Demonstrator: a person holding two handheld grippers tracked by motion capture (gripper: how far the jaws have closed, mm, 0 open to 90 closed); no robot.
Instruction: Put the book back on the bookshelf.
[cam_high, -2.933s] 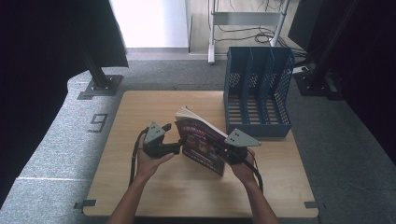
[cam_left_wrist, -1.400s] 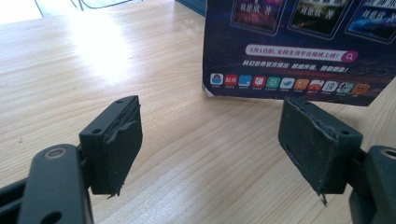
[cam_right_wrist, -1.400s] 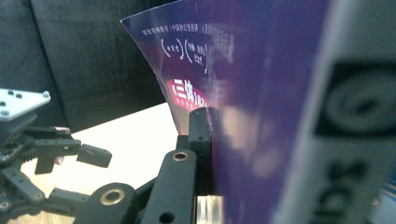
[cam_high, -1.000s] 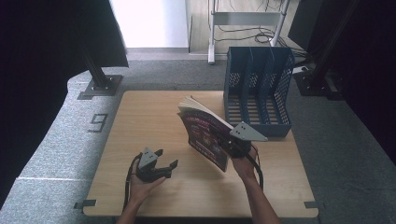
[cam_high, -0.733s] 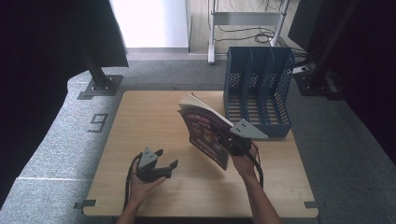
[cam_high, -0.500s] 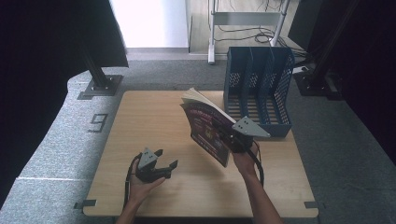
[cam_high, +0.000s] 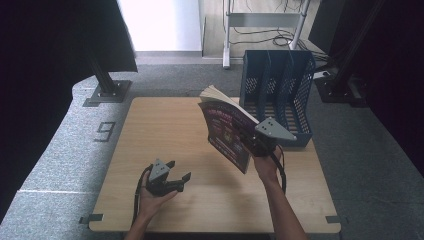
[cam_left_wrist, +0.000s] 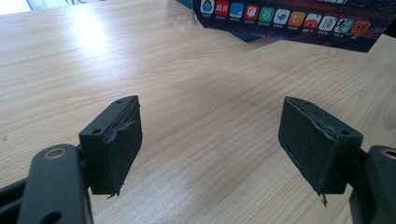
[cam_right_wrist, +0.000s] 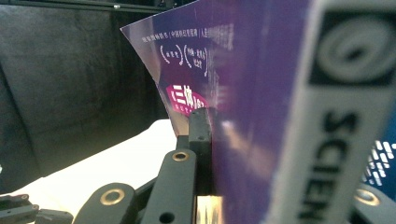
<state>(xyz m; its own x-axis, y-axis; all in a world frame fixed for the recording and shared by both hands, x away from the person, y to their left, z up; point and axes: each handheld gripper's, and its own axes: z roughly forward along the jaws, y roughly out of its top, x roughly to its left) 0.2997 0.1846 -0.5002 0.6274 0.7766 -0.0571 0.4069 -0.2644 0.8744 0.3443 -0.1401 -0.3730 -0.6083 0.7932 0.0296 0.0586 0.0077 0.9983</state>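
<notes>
A purple-covered book (cam_high: 227, 132) is held up off the table, nearly on edge, with my right gripper (cam_high: 257, 142) shut on its spine side. In the right gripper view the purple cover (cam_right_wrist: 243, 93) stands close against the left jaw, with a grey spine (cam_right_wrist: 336, 116) at the right. My left gripper (cam_high: 172, 177) rests low over the front left of the wooden table (cam_high: 165, 130), open, with nothing between its pads (cam_left_wrist: 116, 140). The book's lower edge (cam_left_wrist: 289, 21) hangs above the wood in the left gripper view.
A blue file rack (cam_high: 277, 95) with several slots stands at the table's back right, just behind the book. A metal stand base (cam_high: 107, 92) sits on the grey floor to the back left. A floor marking "9" (cam_high: 105, 131) lies left of the table.
The left gripper let go of the book and drew back to the front left. The right gripper has lifted the book and tipped it more upright, toward the rack.
</notes>
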